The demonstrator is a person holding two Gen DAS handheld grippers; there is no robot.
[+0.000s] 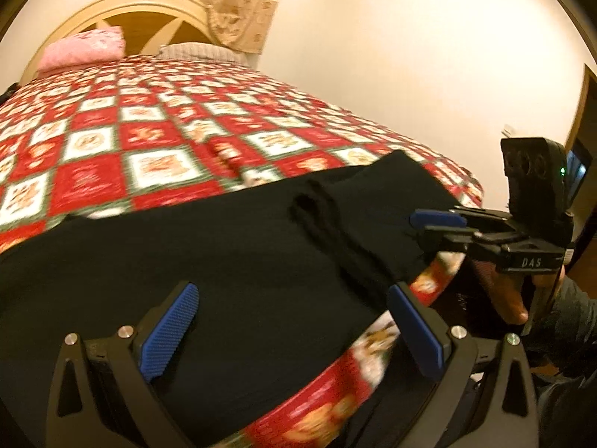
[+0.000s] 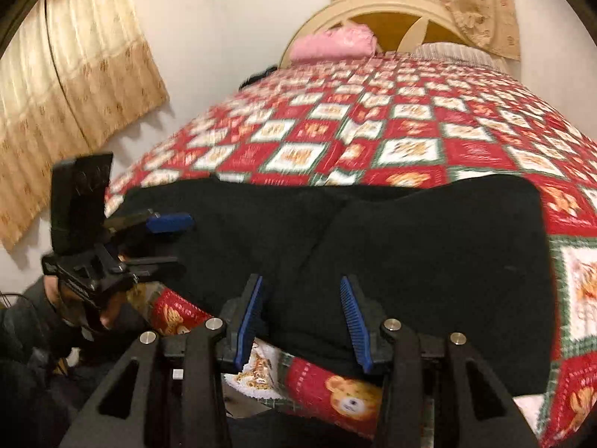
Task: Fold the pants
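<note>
Bed (image 1: 156,138) fills both wrist views, covered by a red, white and green checked quilt printed with bears. Curved cream headboard (image 1: 123,7) at the far end of the bed; patterned beige curtain (image 2: 67,86) hangs on the wall to one side of the headboard in the right wrist view, another above it.

Black pants (image 2: 410,246) lie spread flat across the near end of the bed, reaching the near edge where the quilt drops away. A seam or fold ridge runs across the cloth in the left wrist view. Image is motion-blurred; finer creases cannot be told.

Pink pillow (image 2: 332,43) and a pale striped pillow (image 1: 201,52) sit against the headboard, well apart from the pants.

Left hand-held gripper (image 1: 294,332): jaws wide, blue pads clear of the cloth, above the near edge of the pants. Nothing held.

Right hand-held gripper (image 2: 302,321): jaws partly apart, narrower than the left, blue pads either side of the near pants edge; no cloth seen pinched. A hand (image 1: 511,298) grips its handle, beside the bed's corner.
</note>
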